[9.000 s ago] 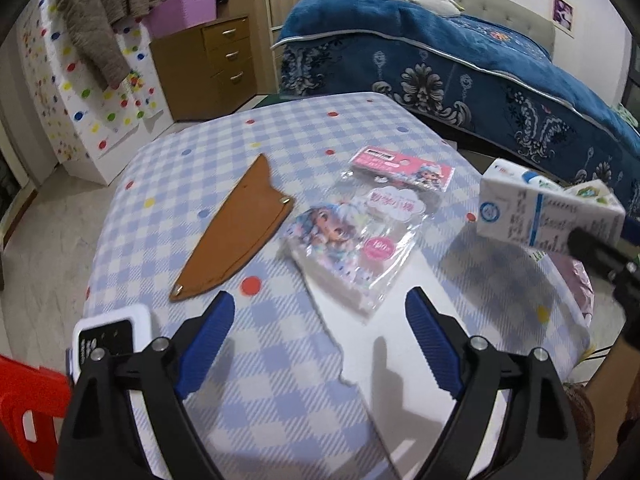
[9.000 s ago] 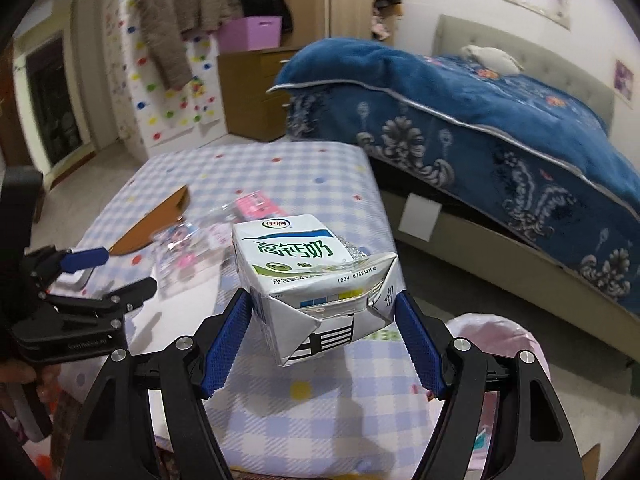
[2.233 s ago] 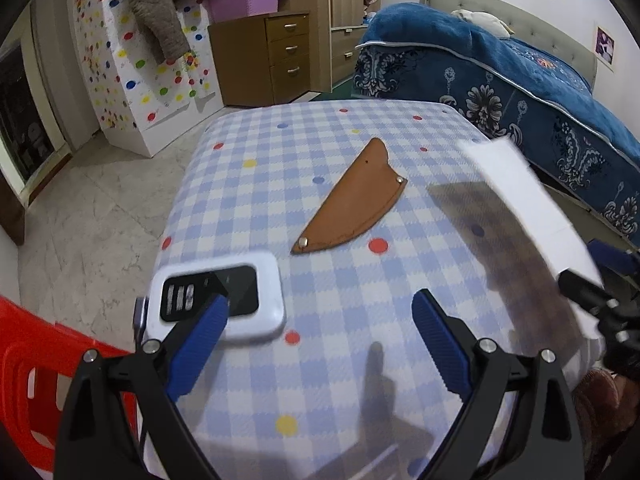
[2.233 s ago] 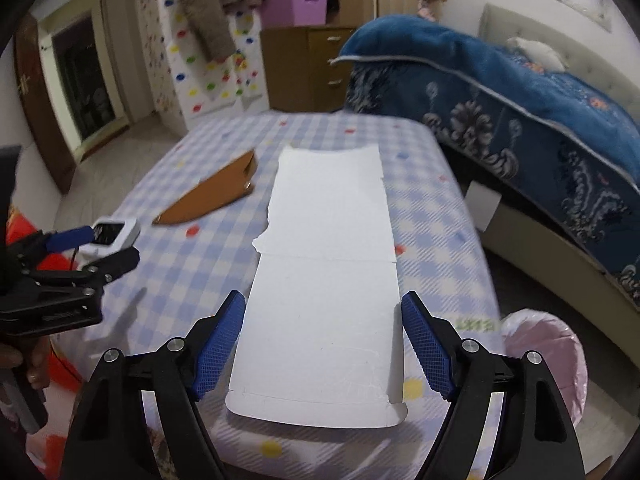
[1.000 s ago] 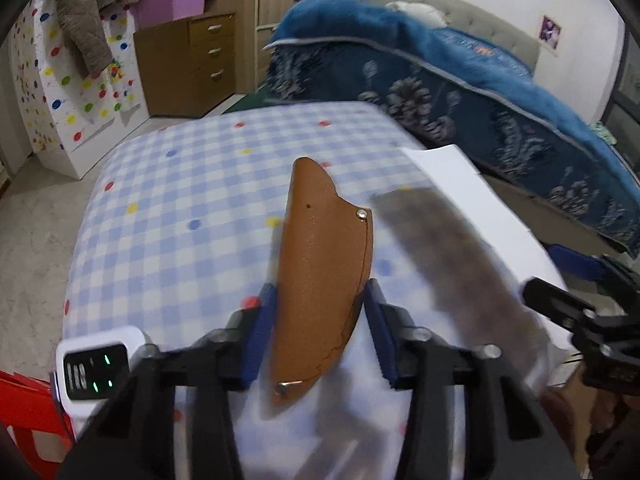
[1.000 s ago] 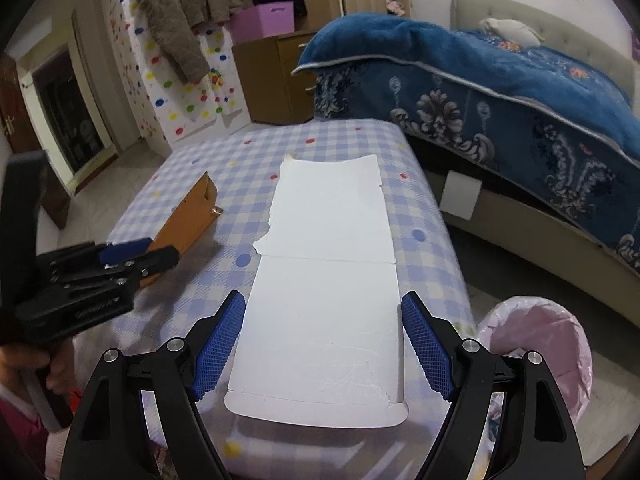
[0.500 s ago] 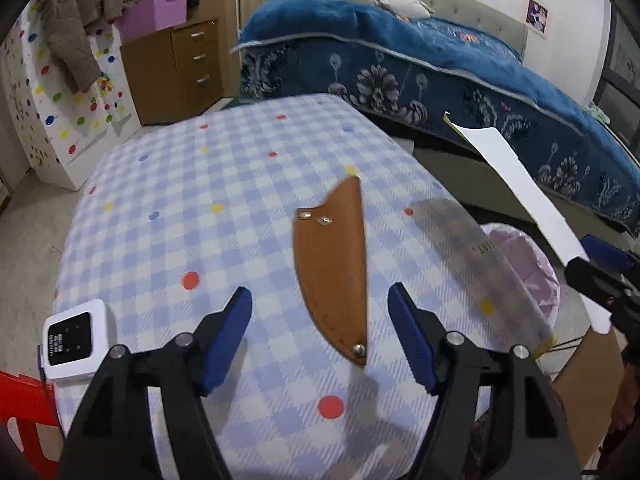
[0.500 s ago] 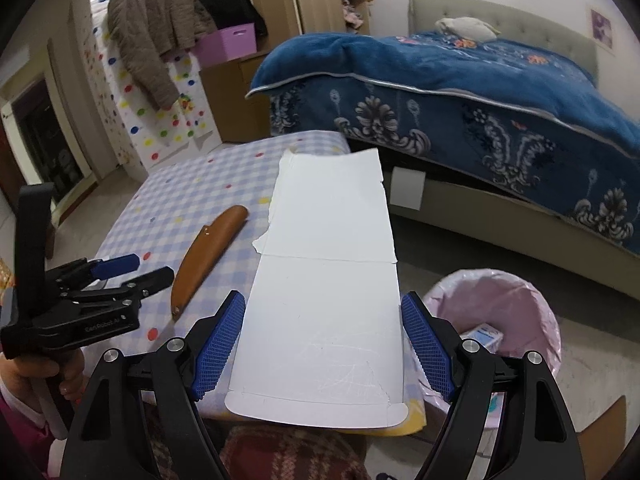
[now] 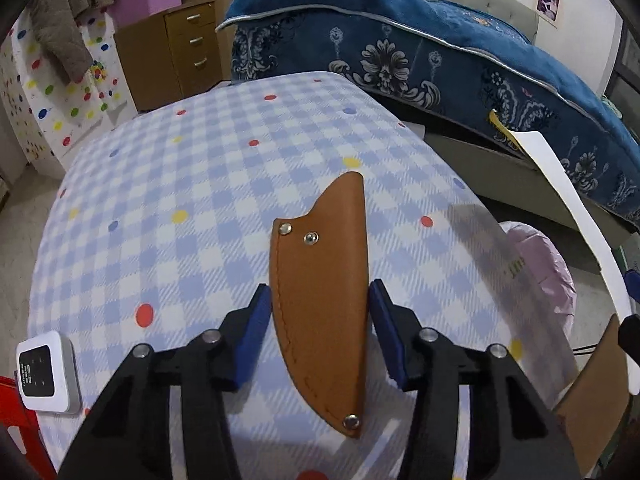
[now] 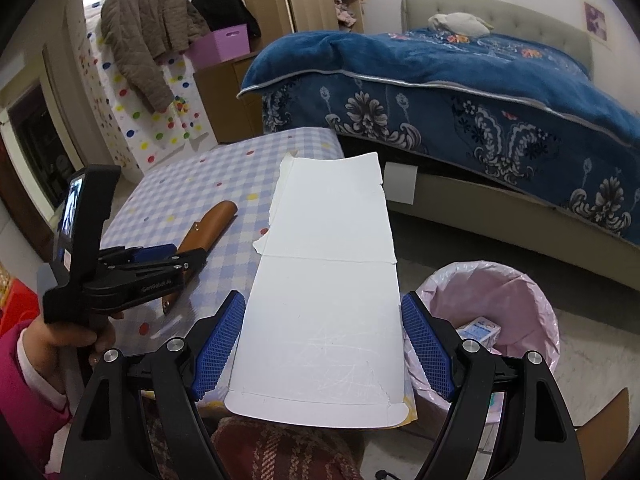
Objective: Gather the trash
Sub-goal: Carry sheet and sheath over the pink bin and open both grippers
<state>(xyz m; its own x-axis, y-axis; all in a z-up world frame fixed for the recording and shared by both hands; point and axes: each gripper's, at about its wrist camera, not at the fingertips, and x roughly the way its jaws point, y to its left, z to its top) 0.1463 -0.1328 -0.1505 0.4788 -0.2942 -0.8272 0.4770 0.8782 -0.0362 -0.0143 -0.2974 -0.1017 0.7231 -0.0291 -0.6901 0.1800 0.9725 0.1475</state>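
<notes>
A brown leather sheath [image 9: 320,300] lies flat on the checked tablecloth [image 9: 180,184]. My left gripper [image 9: 318,300] straddles its middle with jaws closing, the blue pads [image 9: 256,320] meeting both long edges. In the right wrist view the left gripper [image 10: 176,254] sits low over the sheath [image 10: 212,224]. My right gripper [image 10: 320,308] is shut on a long torn white card sheet [image 10: 324,280], held out past the table's edge. The pink-lined trash bin [image 10: 520,292] stands just right of it, with a milk carton [image 10: 480,328] inside. In the left wrist view the card [image 9: 560,200] hangs above the bin [image 9: 540,264].
A small white device with a dark screen [image 9: 46,372] lies at the table's near left corner, above a red stool [image 9: 12,440]. A blue-covered bed [image 9: 440,40] runs along the far right and wooden drawers [image 9: 180,48] stand behind. A pink-sleeved hand [image 10: 68,336] holds the left gripper.
The left gripper let the sheath go with jaws wide, then came forward and down and narrowed onto it again. The right gripper carried the card off the table toward the bin, then stayed still.
</notes>
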